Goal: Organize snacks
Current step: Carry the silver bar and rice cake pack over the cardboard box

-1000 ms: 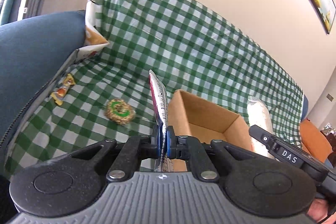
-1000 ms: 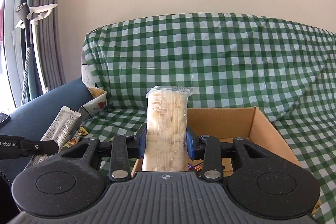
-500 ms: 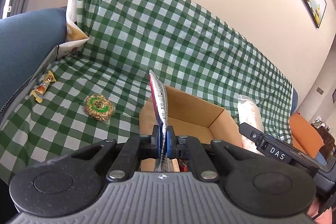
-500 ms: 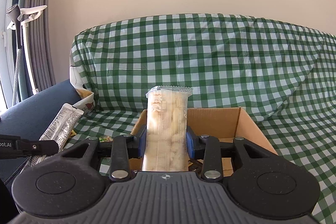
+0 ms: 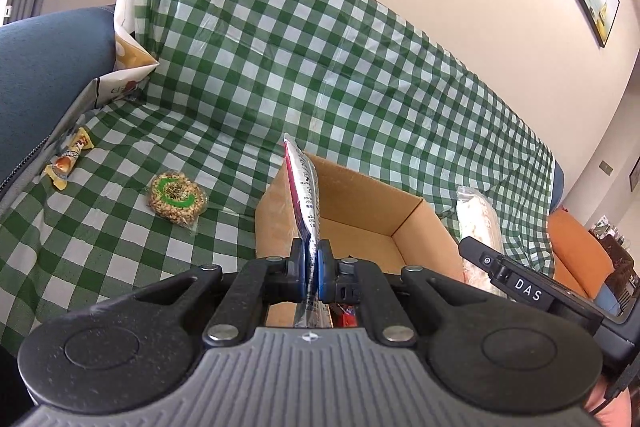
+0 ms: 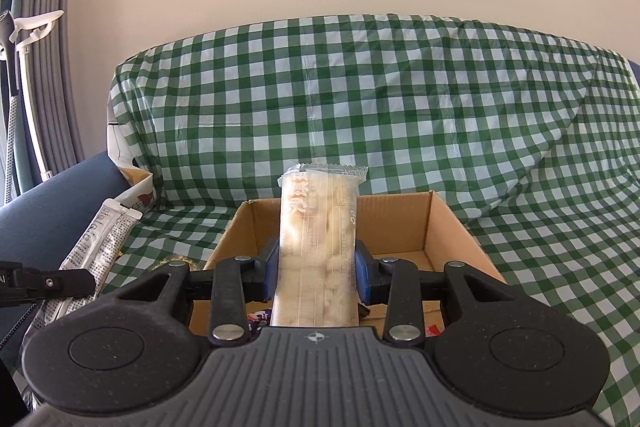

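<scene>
My left gripper [image 5: 311, 259] is shut on a thin silver-and-red snack packet [image 5: 303, 187], held edge-on above the near left wall of an open cardboard box [image 5: 360, 203]. My right gripper [image 6: 318, 263] is shut on a clear pack of pale crackers [image 6: 318, 227], held upright over the same box [image 6: 452, 227]. The silver packet also shows at the left in the right wrist view [image 6: 96, 243]. The cracker pack shows at the right in the left wrist view [image 5: 480, 219]. Some wrappers lie in the box bottom.
A round peanut cake [image 5: 177, 193] and a small orange-wrapped candy [image 5: 70, 159] lie on the green checked sofa cover [image 5: 320, 67] left of the box. A blue armrest [image 5: 44, 67] stands at far left, with a paper bag [image 5: 128, 67] beside it.
Both grippers have moved closer to the box with their packs still held. The box now sits lower and nearer under both of them.
</scene>
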Demonstrator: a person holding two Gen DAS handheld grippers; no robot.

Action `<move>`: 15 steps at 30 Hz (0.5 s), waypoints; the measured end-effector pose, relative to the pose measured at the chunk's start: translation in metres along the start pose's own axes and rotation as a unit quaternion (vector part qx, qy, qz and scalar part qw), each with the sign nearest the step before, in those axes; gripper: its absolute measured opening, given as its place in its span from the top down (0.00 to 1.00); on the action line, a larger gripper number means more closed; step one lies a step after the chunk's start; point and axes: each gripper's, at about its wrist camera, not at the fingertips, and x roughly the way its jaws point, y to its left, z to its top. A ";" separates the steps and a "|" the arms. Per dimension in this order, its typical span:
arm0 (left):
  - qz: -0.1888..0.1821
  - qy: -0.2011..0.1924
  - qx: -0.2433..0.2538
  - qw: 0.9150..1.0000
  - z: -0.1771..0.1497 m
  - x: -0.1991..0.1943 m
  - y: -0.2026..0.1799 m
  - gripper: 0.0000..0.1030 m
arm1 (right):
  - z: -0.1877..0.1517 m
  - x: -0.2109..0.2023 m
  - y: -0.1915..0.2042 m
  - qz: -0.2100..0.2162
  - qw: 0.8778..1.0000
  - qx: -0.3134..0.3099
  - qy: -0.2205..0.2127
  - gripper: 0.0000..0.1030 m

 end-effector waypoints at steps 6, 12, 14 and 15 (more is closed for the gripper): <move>-0.002 0.004 0.006 1.000 -0.002 0.005 -0.004 0.95 | 0.000 -0.001 -0.005 -0.006 1.000 0.006 0.000 0.63; -0.011 0.007 0.018 1.000 -0.005 0.007 -0.009 0.95 | 0.002 -0.003 -0.012 -0.013 1.000 0.018 -0.002 0.63; -0.023 0.006 0.022 0.999 -0.006 0.007 -0.011 0.95 | 0.002 -0.004 -0.015 -0.015 1.000 0.023 -0.003 0.63; -0.031 0.003 0.025 0.999 -0.006 0.006 -0.013 0.95 | 0.002 -0.004 -0.016 -0.016 1.000 0.025 -0.003 0.63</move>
